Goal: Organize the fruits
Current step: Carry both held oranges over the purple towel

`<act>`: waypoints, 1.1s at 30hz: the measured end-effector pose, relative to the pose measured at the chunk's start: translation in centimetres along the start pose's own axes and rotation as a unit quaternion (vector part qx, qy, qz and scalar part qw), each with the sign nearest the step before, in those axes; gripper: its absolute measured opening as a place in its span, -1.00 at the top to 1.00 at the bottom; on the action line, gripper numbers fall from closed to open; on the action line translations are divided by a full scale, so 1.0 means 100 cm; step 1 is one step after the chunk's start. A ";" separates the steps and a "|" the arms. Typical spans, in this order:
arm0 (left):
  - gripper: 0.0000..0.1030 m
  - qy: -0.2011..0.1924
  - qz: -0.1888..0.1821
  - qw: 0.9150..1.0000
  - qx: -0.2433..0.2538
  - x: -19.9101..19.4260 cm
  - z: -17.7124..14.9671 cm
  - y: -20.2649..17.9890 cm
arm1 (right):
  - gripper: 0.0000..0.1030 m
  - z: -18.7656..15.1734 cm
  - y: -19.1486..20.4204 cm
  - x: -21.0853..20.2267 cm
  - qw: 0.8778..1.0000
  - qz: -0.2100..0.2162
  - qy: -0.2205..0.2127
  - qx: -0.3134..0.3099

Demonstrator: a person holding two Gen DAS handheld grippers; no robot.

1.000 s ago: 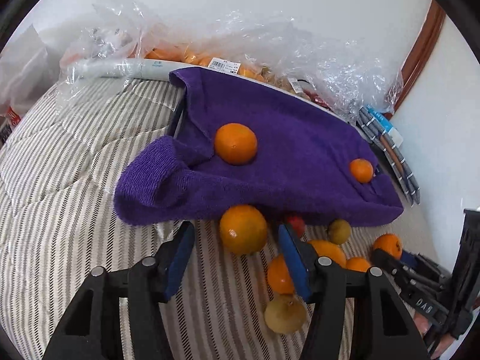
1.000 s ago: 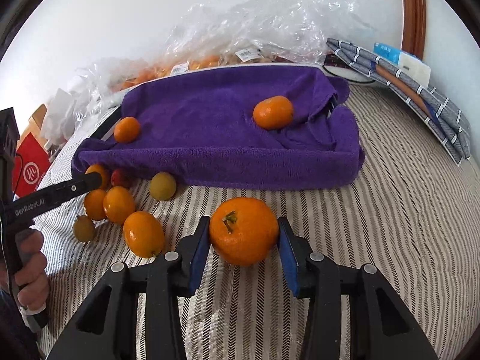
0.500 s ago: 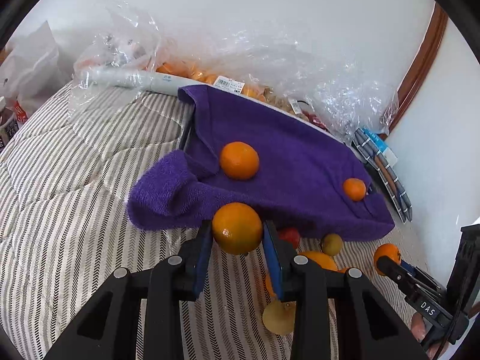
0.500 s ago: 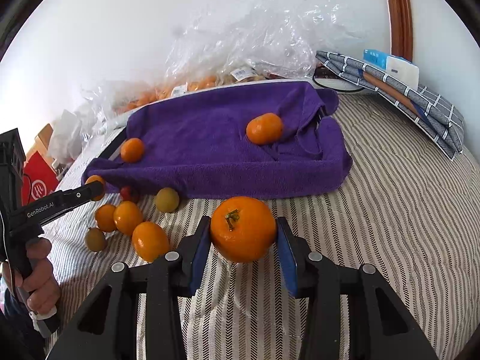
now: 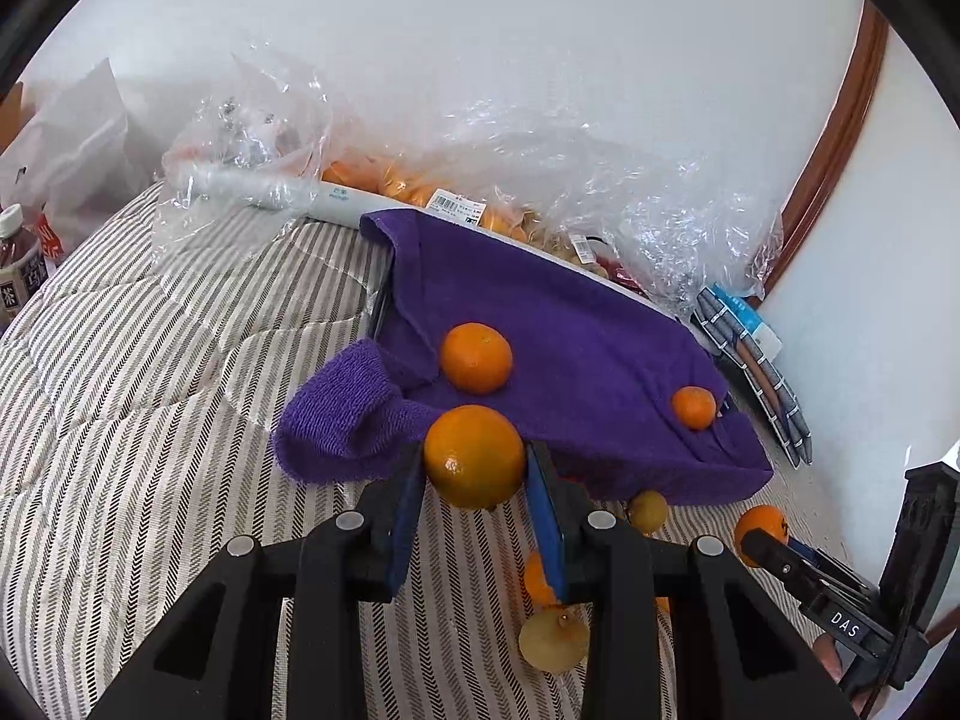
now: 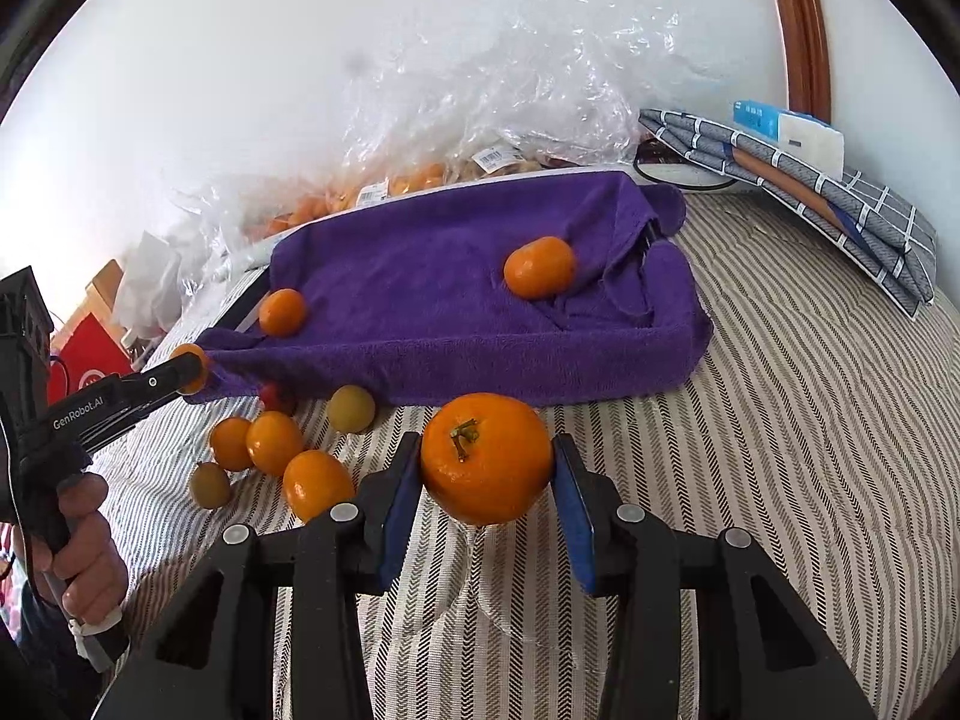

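Orange (image 6: 486, 465) pinched between right gripper (image 6: 487, 483) fingers, lifted off the striped bed (image 6: 780, 450). Left gripper (image 5: 475, 486) fingers pinch a second orange (image 5: 474, 456). Purple towel (image 6: 456, 294) lies just past both fingertips; loose fruit (image 6: 273, 441) left of the right fingers.

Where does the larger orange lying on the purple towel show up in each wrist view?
Left wrist: larger orange at centre, just beyond the held orange.
Right wrist: larger orange right of centre, near the towel's bunched corner, beyond the held orange.
Shared landmark: the purple towel under it.
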State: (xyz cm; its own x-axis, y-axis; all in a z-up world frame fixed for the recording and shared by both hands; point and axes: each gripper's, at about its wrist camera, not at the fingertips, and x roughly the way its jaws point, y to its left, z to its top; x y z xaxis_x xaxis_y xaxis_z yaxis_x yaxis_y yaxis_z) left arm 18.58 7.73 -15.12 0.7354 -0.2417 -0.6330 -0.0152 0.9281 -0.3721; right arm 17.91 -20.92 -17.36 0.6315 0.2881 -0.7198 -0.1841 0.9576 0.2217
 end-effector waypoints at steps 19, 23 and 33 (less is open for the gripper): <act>0.38 -0.032 -0.003 0.999 0.027 -0.013 0.000 -0.007 | 0.18 -0.001 0.007 -0.012 0.999 0.014 -0.031 -0.019; 0.38 -0.041 -0.009 0.999 0.024 -0.019 0.010 -0.011 | 0.18 0.010 0.004 -0.018 0.999 0.017 -0.035 -0.014; 0.38 -0.056 -0.014 0.998 0.019 -0.002 0.059 -0.027 | 0.18 0.071 -0.013 -0.028 0.996 -0.007 -0.082 -0.029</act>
State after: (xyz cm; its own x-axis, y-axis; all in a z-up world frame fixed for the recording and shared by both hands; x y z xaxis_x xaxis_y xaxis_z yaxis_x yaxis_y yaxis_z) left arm 22.48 6.92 -9.96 0.8067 -0.2362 -0.5417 0.0300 0.9318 -0.3617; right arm 21.73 -23.02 -11.00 0.7488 0.2734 -0.6038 -0.2134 0.9619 0.1708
